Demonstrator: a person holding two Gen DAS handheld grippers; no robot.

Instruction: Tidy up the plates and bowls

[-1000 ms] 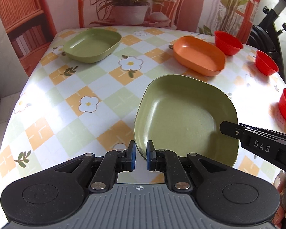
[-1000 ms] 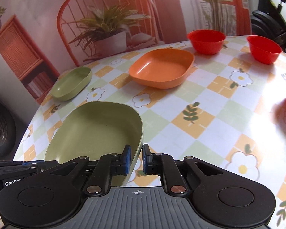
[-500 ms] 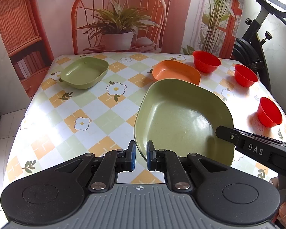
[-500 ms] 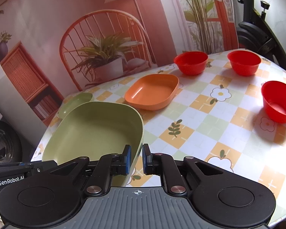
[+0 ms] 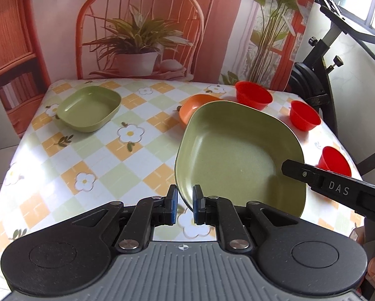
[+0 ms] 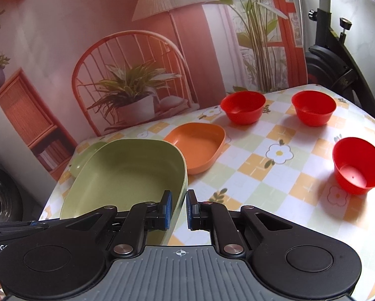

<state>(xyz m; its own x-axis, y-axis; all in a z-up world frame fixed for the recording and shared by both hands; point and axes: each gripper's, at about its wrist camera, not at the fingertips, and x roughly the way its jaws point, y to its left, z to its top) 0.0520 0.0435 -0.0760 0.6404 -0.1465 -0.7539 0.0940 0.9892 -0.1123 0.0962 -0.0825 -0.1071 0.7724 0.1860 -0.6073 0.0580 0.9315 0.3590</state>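
L gripper (image 5: 184, 200) and R gripper (image 6: 179, 207) are each clamping the green plate (image 5: 240, 155) rim, frame centre, above table (image 5: 107, 155). "DAS" is showing lower right, L view only; third red bowl (image 6: 359, 165) unobstructed in R view.

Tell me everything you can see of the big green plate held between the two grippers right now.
The big green plate is olive, matte, plastic-looking, a rounded square with a raised rim and flat, empty floor. It is lifted off the table and tilted. The left gripper pinches its near-left rim; the right gripper clamps the opposite rim, one finger inside, one outside. From the left view it hides part of the orange plate.
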